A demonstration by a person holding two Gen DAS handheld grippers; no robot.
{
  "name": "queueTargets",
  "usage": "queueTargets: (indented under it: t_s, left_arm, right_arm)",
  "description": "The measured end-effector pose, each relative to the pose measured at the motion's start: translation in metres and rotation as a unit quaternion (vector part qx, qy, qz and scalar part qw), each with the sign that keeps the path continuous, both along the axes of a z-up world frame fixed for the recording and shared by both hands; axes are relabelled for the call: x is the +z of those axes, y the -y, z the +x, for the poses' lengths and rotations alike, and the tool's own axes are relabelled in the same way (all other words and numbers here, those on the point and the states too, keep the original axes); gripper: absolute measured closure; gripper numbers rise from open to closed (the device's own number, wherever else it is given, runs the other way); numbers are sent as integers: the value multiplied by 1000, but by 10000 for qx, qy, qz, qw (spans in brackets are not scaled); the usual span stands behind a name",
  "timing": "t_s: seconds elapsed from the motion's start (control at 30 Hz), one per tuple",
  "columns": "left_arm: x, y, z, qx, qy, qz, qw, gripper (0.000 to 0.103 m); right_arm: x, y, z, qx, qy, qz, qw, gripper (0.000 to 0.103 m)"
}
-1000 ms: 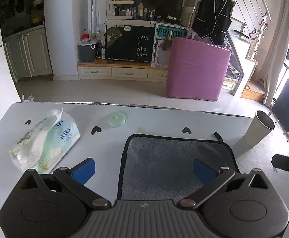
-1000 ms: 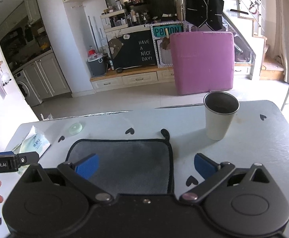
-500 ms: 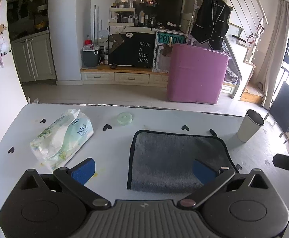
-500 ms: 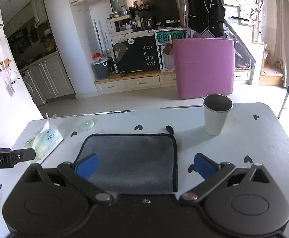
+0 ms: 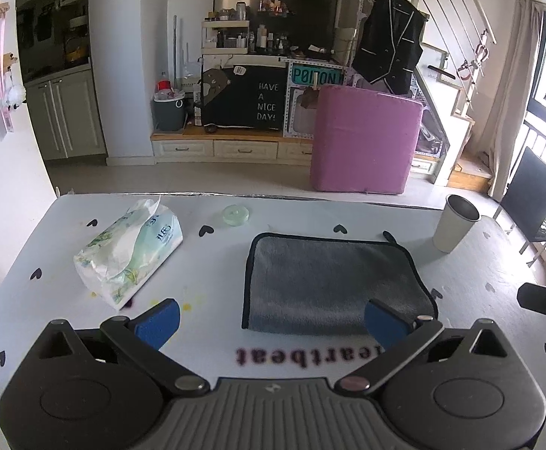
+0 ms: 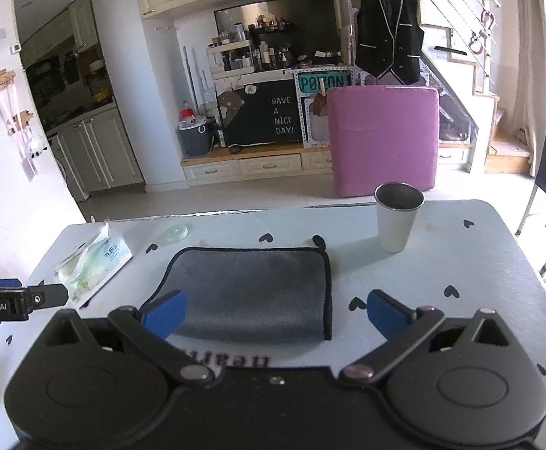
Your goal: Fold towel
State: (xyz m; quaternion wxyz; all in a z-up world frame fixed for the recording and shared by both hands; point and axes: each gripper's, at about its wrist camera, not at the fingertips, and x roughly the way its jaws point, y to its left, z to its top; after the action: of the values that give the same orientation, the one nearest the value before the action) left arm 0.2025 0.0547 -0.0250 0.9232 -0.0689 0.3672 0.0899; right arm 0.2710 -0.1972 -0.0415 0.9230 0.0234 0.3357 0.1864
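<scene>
A grey towel with black trim (image 5: 332, 281) lies folded and flat on the white table; it also shows in the right wrist view (image 6: 250, 288). My left gripper (image 5: 271, 322) is open and empty, held above the table just short of the towel's near edge. My right gripper (image 6: 276, 313) is open and empty, above the towel's near right corner. The left gripper's side shows at the left edge of the right wrist view (image 6: 18, 302).
A pack of wet wipes (image 5: 130, 251) lies left of the towel. A small round lid (image 5: 236, 214) sits behind it. A paper cup (image 6: 398, 217) stands at the back right. The table (image 6: 460, 262) bears small black hearts.
Both grippers have pulled back and up from the towel, so more of the table shows. The towel lies still. Both grippers stayed open.
</scene>
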Motion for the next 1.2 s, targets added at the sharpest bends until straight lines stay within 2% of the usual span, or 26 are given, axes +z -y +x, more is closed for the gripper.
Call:
queueTargets:
  t_s: [0.8, 1.2]
  left_arm:
    - [19, 23, -62, -375, 106, 26, 9992, 0]
    - [21, 29, -99, -489, 175, -72, 9986, 0]
  right_arm:
    - [10, 25, -62, 86, 101, -93, 9999, 0]
    - [17, 35, -97, 71, 307, -12, 9995, 0]
